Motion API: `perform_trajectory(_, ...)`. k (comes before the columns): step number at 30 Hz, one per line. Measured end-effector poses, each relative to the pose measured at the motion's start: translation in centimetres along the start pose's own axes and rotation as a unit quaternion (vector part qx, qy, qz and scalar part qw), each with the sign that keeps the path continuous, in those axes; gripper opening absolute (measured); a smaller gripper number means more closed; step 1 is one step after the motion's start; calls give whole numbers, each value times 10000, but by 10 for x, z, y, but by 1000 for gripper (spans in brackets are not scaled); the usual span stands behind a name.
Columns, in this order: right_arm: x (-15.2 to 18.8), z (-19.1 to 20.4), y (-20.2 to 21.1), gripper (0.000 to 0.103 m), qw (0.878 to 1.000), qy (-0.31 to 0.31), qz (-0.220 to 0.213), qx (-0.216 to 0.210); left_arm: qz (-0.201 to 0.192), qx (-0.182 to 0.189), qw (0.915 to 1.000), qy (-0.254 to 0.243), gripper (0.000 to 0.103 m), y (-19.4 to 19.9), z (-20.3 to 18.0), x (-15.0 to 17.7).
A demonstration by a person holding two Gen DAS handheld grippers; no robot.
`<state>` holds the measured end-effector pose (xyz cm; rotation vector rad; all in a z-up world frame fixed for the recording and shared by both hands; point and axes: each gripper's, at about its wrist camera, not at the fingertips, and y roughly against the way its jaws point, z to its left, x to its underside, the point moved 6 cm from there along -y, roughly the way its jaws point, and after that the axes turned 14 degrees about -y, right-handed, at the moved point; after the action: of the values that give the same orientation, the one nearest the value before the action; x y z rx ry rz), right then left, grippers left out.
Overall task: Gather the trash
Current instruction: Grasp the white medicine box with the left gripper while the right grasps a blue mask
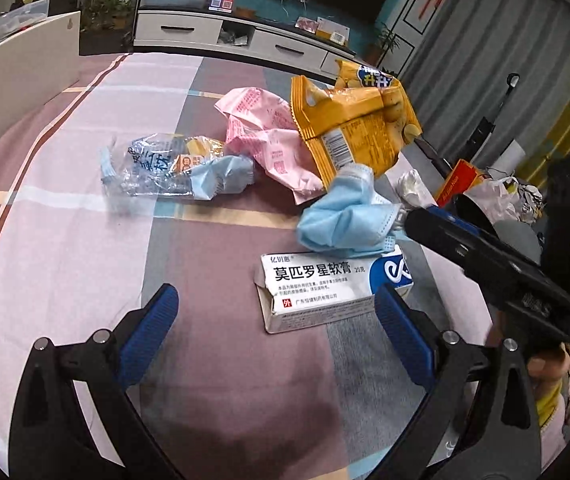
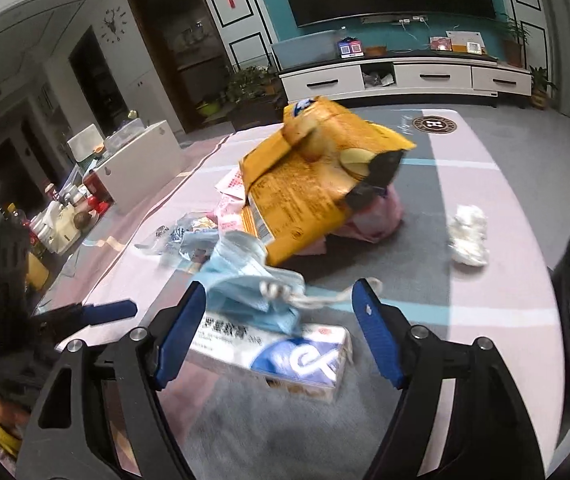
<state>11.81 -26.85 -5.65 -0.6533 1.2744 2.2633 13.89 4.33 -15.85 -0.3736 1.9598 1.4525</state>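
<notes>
Here, two tools, left tool (image 1: 277,320) and right tool (image 2: 281,332) both released, one ointment box (image 1: 325,288), two blue masks (image 1: 345,212).

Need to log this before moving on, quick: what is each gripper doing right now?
Left gripper: jaws open, holding nothing.
Right gripper: jaws open, holding nothing.

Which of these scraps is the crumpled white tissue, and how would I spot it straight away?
Start at the patchwork tablecloth and find the big yellow snack bag in the middle of the litter. The white tissue wad lies alone on the cloth beside that pile, touching nothing. It is the only plain white, unprinted lump; the blue mask and medicine box lie elsewhere.
</notes>
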Motion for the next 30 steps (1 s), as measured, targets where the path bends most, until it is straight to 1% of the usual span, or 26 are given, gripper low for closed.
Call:
perform_trajectory(6,-3,3,-21,75,9996,-163,140,-157,101,13,9999,88,98,0,7,6)
perform_trajectory(7,-2,4,-23,74,9996,-146,182,-188,105,13,9999,100,98,0,9,7)
perform_trajectory(8,0,6,-24,71,9994,-109,229,-214,106,10,9999,108,98,1,10,8)
perform_trajectory(10,3,7,-26,52,9993,-21,329,-186,113,12,9998,140,98,2,12,9)
perform_trajectory(11,4,8,-27,48,9992,42,360,-141,114,23,9998,151,98,4,11,10)
perform_trajectory(13,6,7,-25,30,9993,108,356,-97,109,53,9998,159,98,4,12,10)
perform_trajectory(16,7,8,-20,17,9992,145,342,-159,80,85,9999,115,98,5,9,8)
perform_trajectory(19,6,10,-6,14,9987,51,309,-397,57,84,9999,7,98,5,5,7)
perform_trajectory(21,4,10,8,13,9981,-12,204,-576,36,80,9999,-79,98,5,2,6)
perform_trajectory(24,-4,7,35,13,9951,-201,-100,-961,-75,73,9994,-342,98,6,-5,0)
perform_trajectory(25,-7,5,45,13,9934,-268,-226,-1096,-141,41,9986,-516,98,6,-9,-4)
perform_trajectory(27,-13,1,58,13,9911,-378,-384,-1214,-307,-51,9953,-915,98,6,-19,-13)
perform_trajectory(28,-14,-2,63,13,9904,-415,-435,-1248,-368,-44,9929,-1129,98,4,-25,-17)
perform_trajectory(30,-17,-6,69,13,9887,-527,-499,-1311,-420,86,9893,-1394,98,-1,-36,-23)
